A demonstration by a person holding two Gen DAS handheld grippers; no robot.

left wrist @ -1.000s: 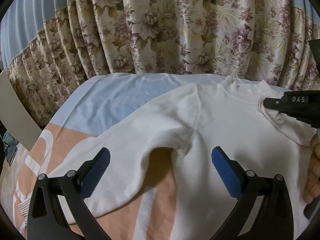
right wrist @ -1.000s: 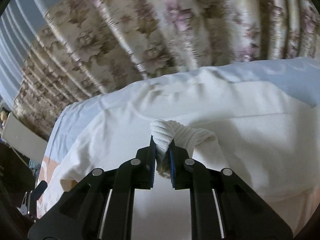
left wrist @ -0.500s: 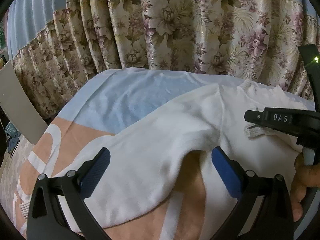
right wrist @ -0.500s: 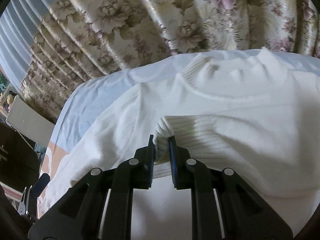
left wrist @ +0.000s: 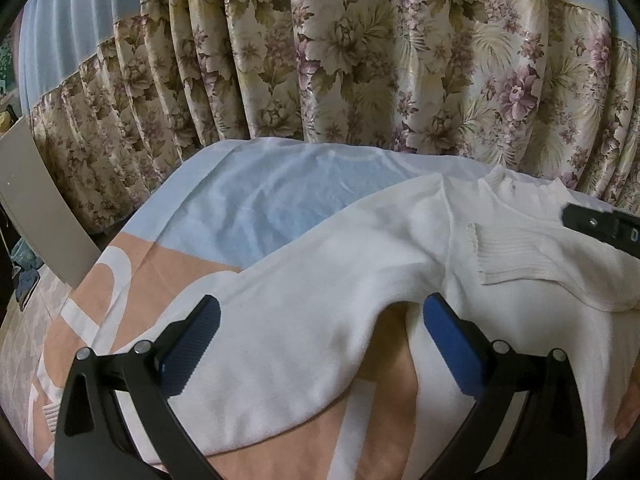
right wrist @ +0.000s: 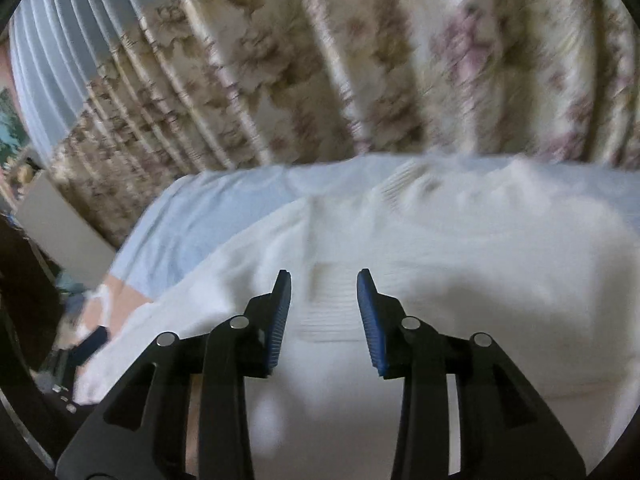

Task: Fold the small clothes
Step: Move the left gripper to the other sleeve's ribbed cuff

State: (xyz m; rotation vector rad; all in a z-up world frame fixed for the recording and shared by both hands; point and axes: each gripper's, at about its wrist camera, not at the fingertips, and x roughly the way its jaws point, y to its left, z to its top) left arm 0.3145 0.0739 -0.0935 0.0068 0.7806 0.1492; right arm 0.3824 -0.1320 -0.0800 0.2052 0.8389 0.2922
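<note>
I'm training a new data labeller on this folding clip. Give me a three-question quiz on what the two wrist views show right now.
1. True or false: the right gripper is clamped on the ribbed cuff.
2. What lies across the chest of the white sweater? A) the ribbed cuff of a folded-in sleeve B) a sock C) a towel
3. Fill in: the left gripper is ___ , its blue pads on either side of the other sleeve.

Key: 1 false, the jaws stand apart with the cuff lying between them; 2 A; 3 open.
</note>
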